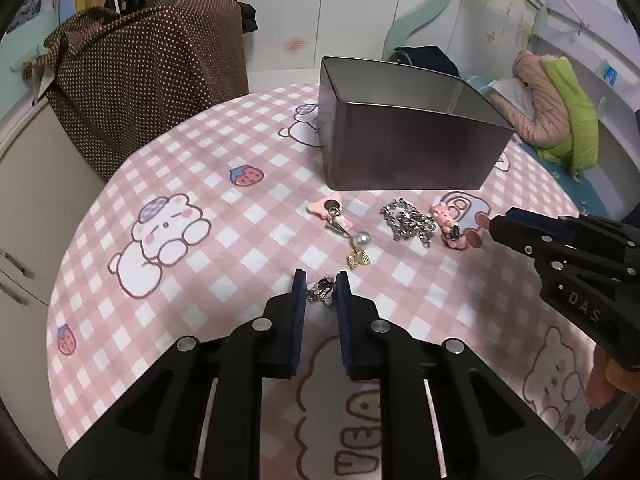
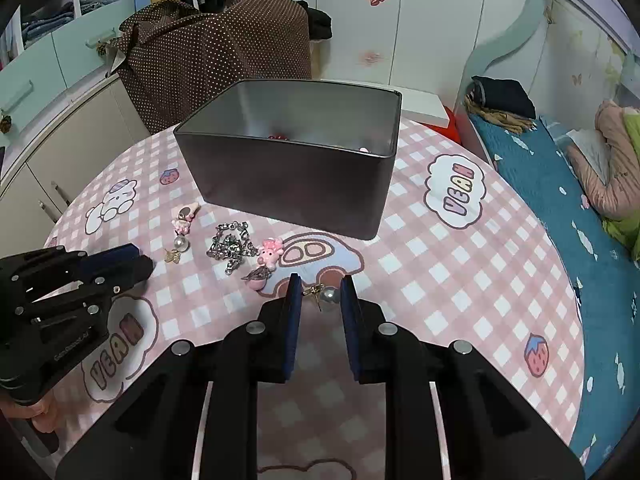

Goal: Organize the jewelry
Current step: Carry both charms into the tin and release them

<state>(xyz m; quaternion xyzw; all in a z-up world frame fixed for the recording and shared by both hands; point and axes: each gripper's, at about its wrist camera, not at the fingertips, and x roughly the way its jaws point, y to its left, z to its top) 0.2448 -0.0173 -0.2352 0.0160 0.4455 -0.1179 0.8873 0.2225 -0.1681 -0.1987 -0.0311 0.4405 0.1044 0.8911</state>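
A dark metal box (image 1: pixel 404 152) (image 2: pixel 296 184) stands on the pink checked tablecloth. In front of it lie a pink clip with pearl earring (image 1: pixel 336 222) (image 2: pixel 182 224), a silver chain (image 1: pixel 408 220) (image 2: pixel 232 244) and a pink cartoon charm (image 1: pixel 448 220) (image 2: pixel 270 254). My left gripper (image 1: pixel 321 286) (image 2: pixel 132 258) has a small silver clip earring (image 1: pixel 321 292) between its narrowly spread fingers. My right gripper (image 2: pixel 318 290) (image 1: pixel 494 224) has a grey pearl earring (image 2: pixel 326 295) between its fingers; contact with the pads is unclear.
A brown dotted cloth (image 1: pixel 152 68) covers something behind the table at the left. A bed with pink and green bedding (image 2: pixel 600 184) lies to the right. The box holds a few small items (image 2: pixel 280 136).
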